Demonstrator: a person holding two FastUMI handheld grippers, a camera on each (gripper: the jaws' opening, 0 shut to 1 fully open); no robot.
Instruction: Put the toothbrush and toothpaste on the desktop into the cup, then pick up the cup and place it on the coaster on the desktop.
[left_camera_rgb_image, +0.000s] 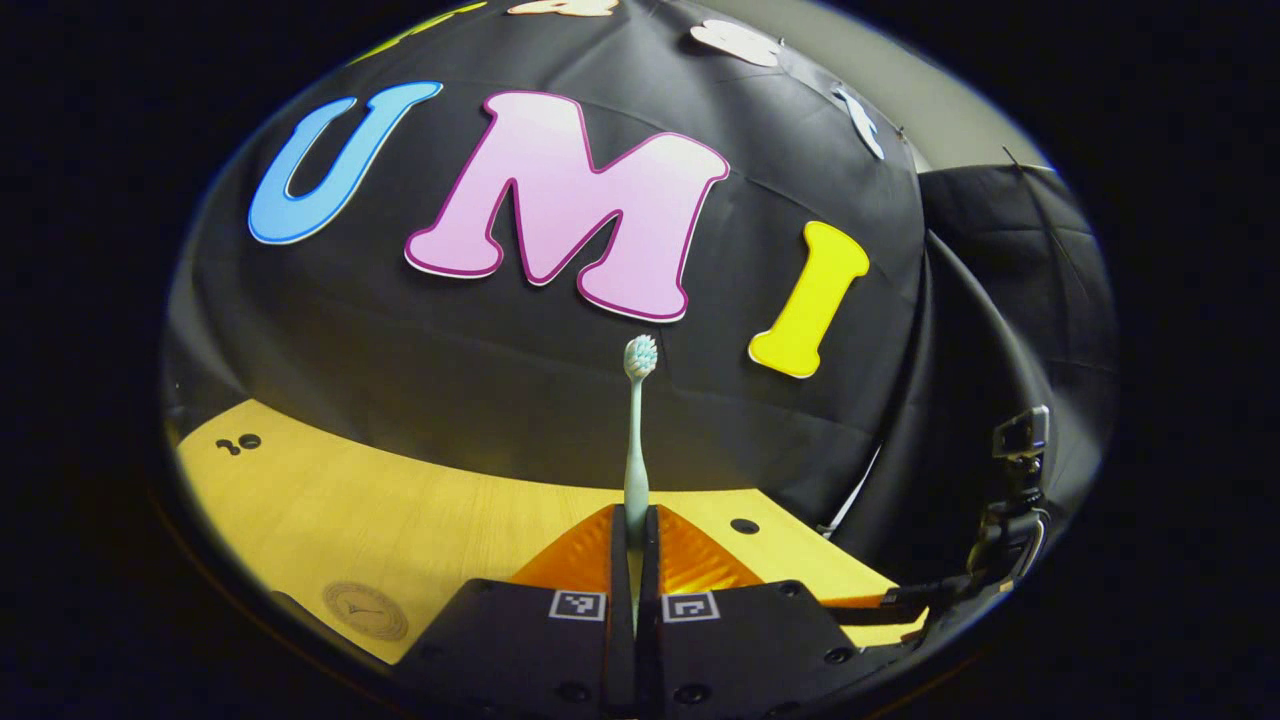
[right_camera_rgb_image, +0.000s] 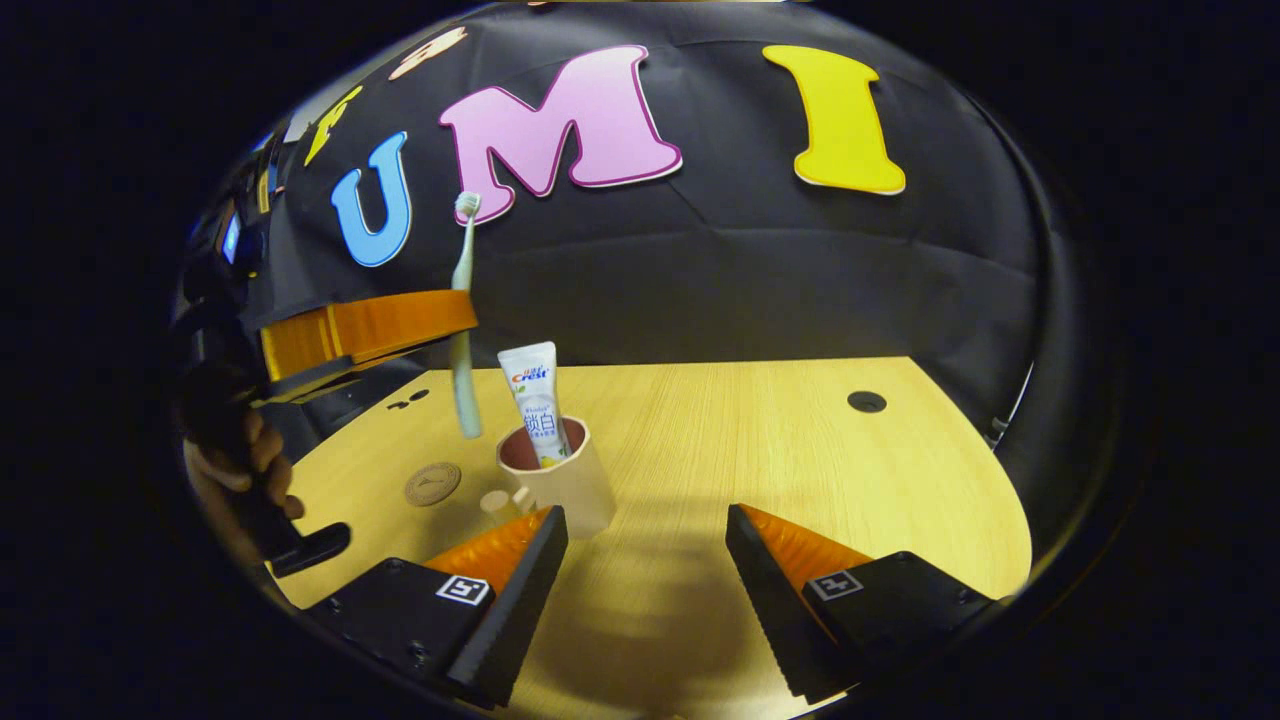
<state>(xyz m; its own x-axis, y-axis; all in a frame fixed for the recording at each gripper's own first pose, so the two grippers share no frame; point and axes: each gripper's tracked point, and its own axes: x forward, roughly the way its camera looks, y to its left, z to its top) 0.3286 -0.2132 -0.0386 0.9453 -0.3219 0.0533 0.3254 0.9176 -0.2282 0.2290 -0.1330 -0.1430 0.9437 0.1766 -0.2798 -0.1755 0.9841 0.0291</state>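
Nearest in the right gripper view, right gripper (right_camera_rgb_image: 645, 560) low over the near edge of the desktop (right_camera_rgb_image: 760, 440), fingers spread wide, holding nothing. Just beyond its left finger, the cup (right_camera_rgb_image: 565, 485) standing upright toward the left side of the surface, with the toothpaste tube (right_camera_rgb_image: 535, 400) already inside, leaning, upper end sticking out above the rim. Left of the cup, near the left edge, the round coaster (right_camera_rgb_image: 432, 483) lying flat and bare, apart from the cup. Two small pale round bits between coaster and cup, too small to identify.

Above and left of the cup, left gripper (right_camera_rgb_image: 455, 315) held in the air by a hand (right_camera_rgb_image: 235, 455), fingers closed on the toothbrush (right_camera_rgb_image: 465, 310), brush upright, bristles up, lower end hanging free beside and above the cup mouth, not yet inside.

In the left gripper view, fingers of the left gripper (left_camera_rgb_image: 636, 545) pinched together on the toothbrush (left_camera_rgb_image: 637, 440) handle, head (left_camera_rgb_image: 640, 357) pointing up against the booth wall; coaster (left_camera_rgb_image: 365, 610) at the near left of the desktop (left_camera_rgb_image: 400, 510).

Judged stage: toothpaste done, toothbrush lifted and about to be lowered in. Left to do: drop the brush, grasp the cup, set it on the coaster.
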